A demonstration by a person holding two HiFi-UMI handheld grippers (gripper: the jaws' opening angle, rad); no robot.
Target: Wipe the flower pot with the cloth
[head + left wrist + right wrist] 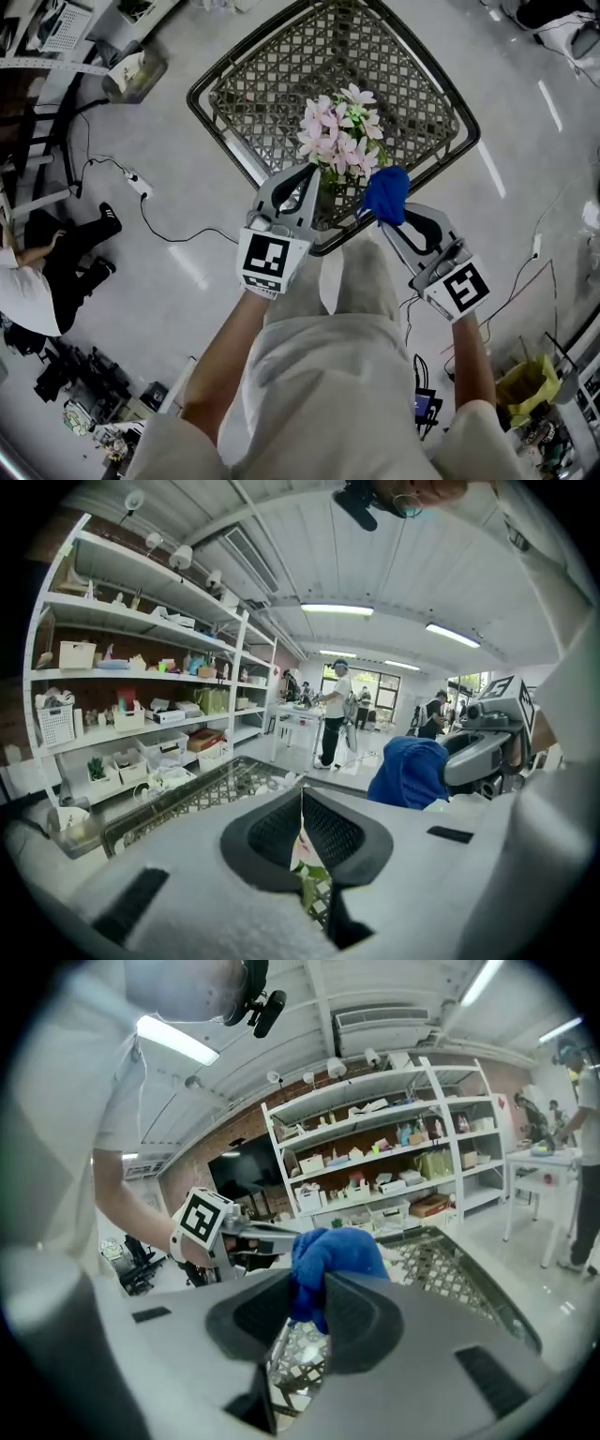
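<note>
**A:** Flower pot (327, 187), where is it? I only see blossoms.

**B:** Centre of the head view, on the near edge of the woven table (424, 67). The pink flowers (339, 131) cover most of it. All that shows is a dark patch under them, between the two tools.

**A:** And the cloth (385, 194)?

**B:** It's blue and bunched, just right of the flowers. The right gripper (390, 214) has its jaws clamped on it, and its own view shows the fabric pinched between the pads and bulging out past the tips.

**A:** What about the left gripper (311, 174)?

**B:** Its tip sits against the left side of the plant. In its own view the jaws meet at the tips, and green leaf and a pale petal show through the slit behind them. I can't tell whether a stem is caught there or the tool is only resting against the plant.

**A:** So which step is this?

**B:** I'd judge it as the approach. The cloth is gripped and held beside the blossoms, but I can't see it on the pot wall yet.

**A:** Next move?

**B:** Probably lowering the cloth below the flowers onto the pot's side and rubbing around it. The left tool would need to steady the pot so it doesn't slide off that near edge.
</note>
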